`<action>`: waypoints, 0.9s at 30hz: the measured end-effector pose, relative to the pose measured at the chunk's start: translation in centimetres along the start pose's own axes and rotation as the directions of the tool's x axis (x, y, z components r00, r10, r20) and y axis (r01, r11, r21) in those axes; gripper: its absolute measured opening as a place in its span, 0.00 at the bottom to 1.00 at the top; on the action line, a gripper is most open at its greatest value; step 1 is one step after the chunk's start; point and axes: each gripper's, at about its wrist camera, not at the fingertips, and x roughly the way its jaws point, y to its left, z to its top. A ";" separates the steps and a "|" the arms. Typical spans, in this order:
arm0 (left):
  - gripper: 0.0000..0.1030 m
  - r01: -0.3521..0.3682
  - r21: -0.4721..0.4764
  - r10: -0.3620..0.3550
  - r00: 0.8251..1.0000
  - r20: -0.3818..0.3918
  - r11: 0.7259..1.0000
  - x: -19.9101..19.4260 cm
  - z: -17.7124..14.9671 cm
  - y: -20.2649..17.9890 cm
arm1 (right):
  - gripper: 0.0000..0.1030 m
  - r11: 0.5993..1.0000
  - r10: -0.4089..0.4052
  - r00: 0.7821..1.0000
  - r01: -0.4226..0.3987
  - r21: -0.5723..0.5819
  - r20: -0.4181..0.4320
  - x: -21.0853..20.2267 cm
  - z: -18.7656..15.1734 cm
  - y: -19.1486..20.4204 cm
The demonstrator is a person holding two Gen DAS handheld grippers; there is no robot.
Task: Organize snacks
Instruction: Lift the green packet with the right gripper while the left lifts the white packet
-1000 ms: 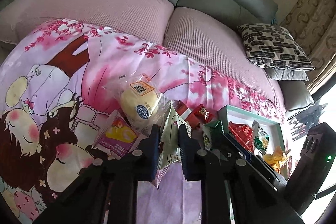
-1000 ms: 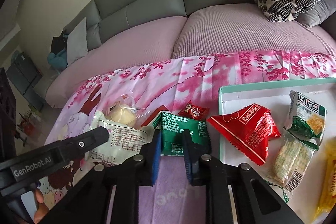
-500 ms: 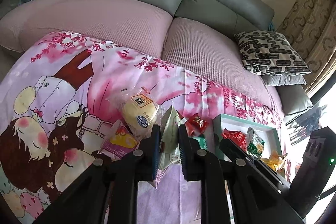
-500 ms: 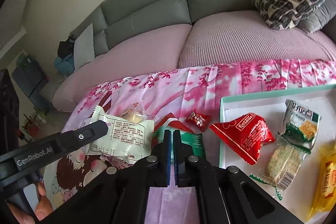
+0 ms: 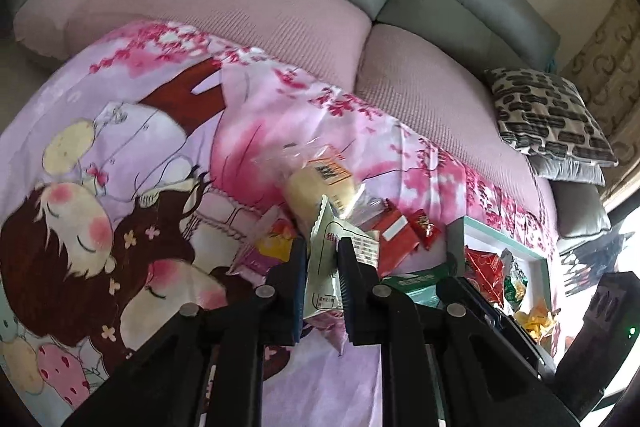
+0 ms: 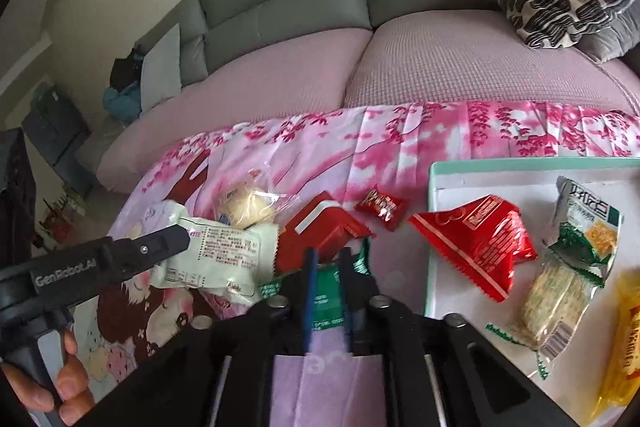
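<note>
Currently: right gripper (image 6: 326, 269) clamped on flat green foil snack packet (image 6: 326, 285), white teal-rimmed tray (image 6: 434, 227) just to its right; left gripper (image 5: 322, 259) holding pale white-green sachet (image 5: 326, 255), farther from tray.

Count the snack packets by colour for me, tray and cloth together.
Red packets: 3
Green packet: 1
White packet: 1
Green-and-white packet: 1
Yellow packet: 1
Pink-and-yellow packet: 1
Clear-wrapped bun: 1
Total: 9
</note>
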 end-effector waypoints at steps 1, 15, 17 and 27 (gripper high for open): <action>0.16 0.006 -0.017 -0.006 1.000 -0.006 1.000 0.1 0.0 0.4 | 0.35 1.000 0.001 1.000 -0.001 -0.007 -0.003 0.1 -0.1 0.2; 0.17 -0.014 -0.154 0.011 1.000 -0.025 0.988 0.9 0.0 3.9 | 0.73 0.991 -0.059 0.996 0.050 -0.121 -0.067 2.2 -1.6 1.8; 0.18 -0.029 -0.165 0.025 0.999 -0.027 0.986 1.0 0.0 4.2 | 0.73 0.990 -0.073 0.995 0.064 -0.125 -0.069 2.5 -1.6 1.8; 0.58 0.003 -0.196 -0.009 0.999 -0.032 0.981 0.2 0.5 4.1 | 0.73 0.998 -0.050 0.997 0.047 -0.049 -0.064 3.2 -1.5 0.4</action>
